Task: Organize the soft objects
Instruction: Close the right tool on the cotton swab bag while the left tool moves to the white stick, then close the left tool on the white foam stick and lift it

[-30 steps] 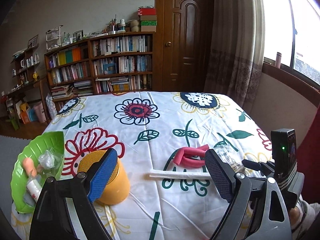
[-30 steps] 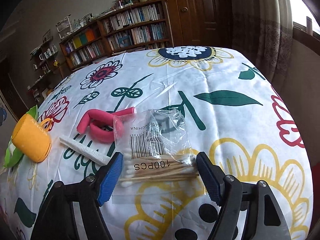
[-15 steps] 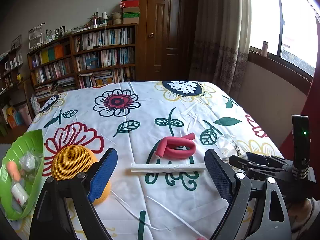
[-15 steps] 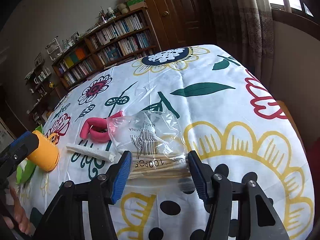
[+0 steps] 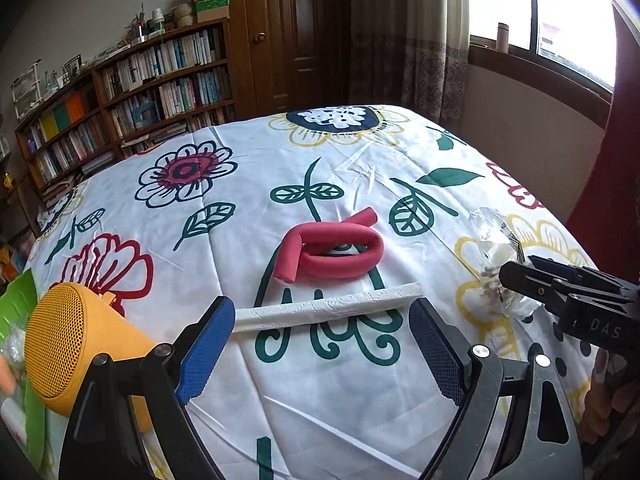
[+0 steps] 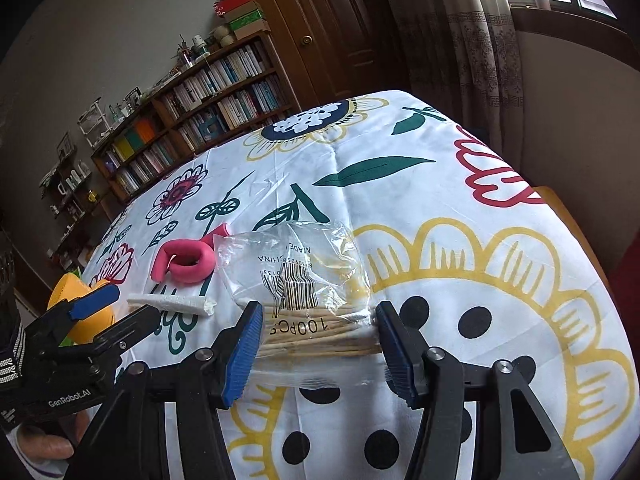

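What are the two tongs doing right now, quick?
Left tongs: open, holding nothing, with the white paper roll lying between the tips.
Right tongs: open around the bag of cotton swabs, not squeezing it yet.

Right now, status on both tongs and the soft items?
Left tongs open, at the white paper roll. Right tongs open, straddling the cotton swab bag. Red foam tube untouched. Nothing blocking.

A clear bag of cotton swabs [image 6: 304, 300] lies flat between my right pads. Left of it, a bent pink foam tube [image 5: 334, 250] rests just beyond a white paper roll [image 5: 328, 309].
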